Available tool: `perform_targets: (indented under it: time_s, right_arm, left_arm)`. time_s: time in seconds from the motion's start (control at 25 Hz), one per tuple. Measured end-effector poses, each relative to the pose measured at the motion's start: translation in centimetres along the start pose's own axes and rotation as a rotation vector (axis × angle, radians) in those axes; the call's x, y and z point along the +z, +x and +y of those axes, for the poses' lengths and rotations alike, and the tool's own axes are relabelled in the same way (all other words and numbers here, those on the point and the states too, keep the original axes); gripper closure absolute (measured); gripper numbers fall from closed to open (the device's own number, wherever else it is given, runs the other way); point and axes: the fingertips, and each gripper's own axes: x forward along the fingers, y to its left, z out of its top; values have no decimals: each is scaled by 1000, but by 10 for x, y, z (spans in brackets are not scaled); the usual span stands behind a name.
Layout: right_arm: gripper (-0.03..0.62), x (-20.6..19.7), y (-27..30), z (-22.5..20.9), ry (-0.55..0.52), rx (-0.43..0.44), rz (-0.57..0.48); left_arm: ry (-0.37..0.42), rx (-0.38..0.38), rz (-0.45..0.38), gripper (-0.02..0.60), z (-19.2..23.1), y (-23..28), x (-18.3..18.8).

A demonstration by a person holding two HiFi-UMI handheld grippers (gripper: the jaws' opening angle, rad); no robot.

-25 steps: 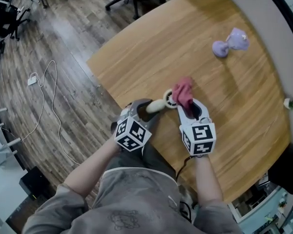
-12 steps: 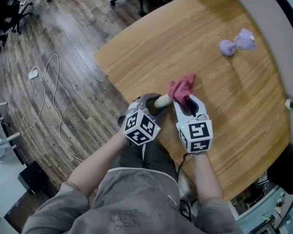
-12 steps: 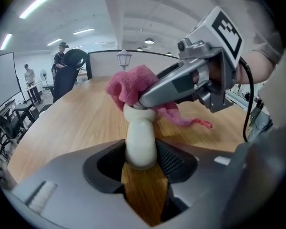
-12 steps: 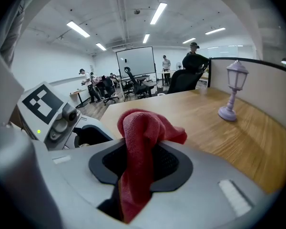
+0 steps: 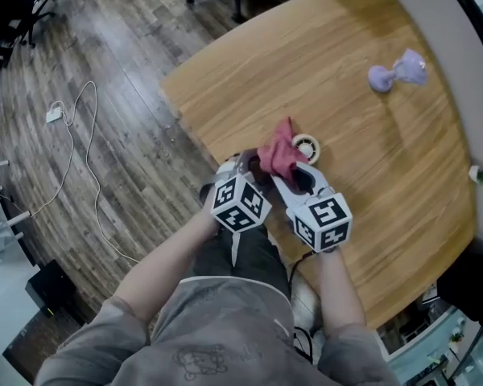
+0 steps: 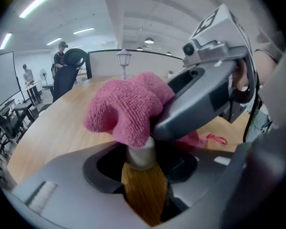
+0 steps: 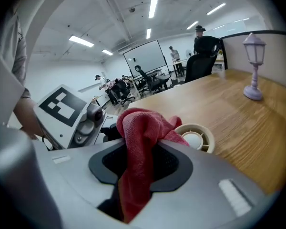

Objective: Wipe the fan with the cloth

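A small cream hand-held fan lies low over the wooden table (image 5: 346, 95); its round head (image 5: 307, 147) shows just right of the cloth, and also in the right gripper view (image 7: 198, 136). My left gripper (image 5: 246, 167) is shut on the fan's handle (image 6: 142, 154). The pink-red cloth (image 5: 277, 156) is pinched in my shut right gripper (image 5: 287, 174) and drapes over the handle, between the two grippers. In the left gripper view the cloth (image 6: 128, 106) covers the top of the handle, with the right gripper's grey jaw pressed against it. Most of the handle is hidden.
A purple lamp-shaped ornament (image 5: 396, 71) stands at the table's far right. A small green-and-white object (image 5: 476, 170) sits by the right edge. The table's curved left edge (image 5: 185, 123) is close to my hands. A white cable (image 5: 80, 151) lies on the floor; office chairs stand beyond.
My right gripper has dragged the cloth leftward off the fan's head onto the handle, so the round head now shows. The left gripper keeps its hold.
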Motion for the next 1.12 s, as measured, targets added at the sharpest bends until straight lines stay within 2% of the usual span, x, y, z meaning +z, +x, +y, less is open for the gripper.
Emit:
perform_targets:
  time_s: [0.16,0.28,0.36,0.44,0.6,0.72,0.84,1.12]
  right_arm:
    - [468,-6,-2,6,13,45,36]
    - [468,-15,-11,-2,-9,19,91]
    - [468,-16,-20,-13,-10,-16,95]
    - [468,-10,-31,-27,28,-56,55]
    - [467,-2,-52,-75,137,-221,-36]
    - [468,4,-57,-96,137,-308,-52]
    - [467,14,-46,-87,106,-292,-60]
    - [467,14,-16,-35,81,-205,-60]
  left_arm:
    - [-8,-7,0,387,1,-1,0]
    - [-2,-2,-5,387,-1,-3,0]
    - [0,-1,-6,387,-1,-3,0]
    - [-2,-5,-3,387,0,-2,0]
    - [-2,-9,0,387,-1,-2,-1]
    - [1,-12,0,387,-2,-1,0]
    - [2,-15,-1,387,-1,-1,1]
    - [-3,-19,3,387,-2,-2,1]
